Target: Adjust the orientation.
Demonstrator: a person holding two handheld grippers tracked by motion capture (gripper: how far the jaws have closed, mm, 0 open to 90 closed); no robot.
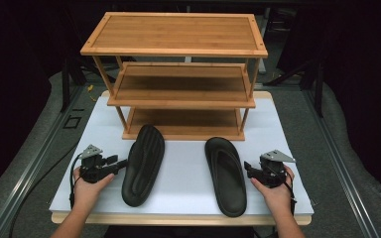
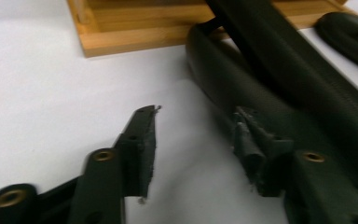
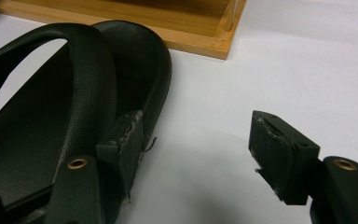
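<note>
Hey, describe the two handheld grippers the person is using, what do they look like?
Both are black. The left gripper and the right gripper each carry a grey three-cornered plate on top and trail a thin black cable. In the gripper views, each has two black jaws with brass-coloured rivets and worn, frayed dark pads. The person's forearms are bare, with no sleeves in the high view.
</note>
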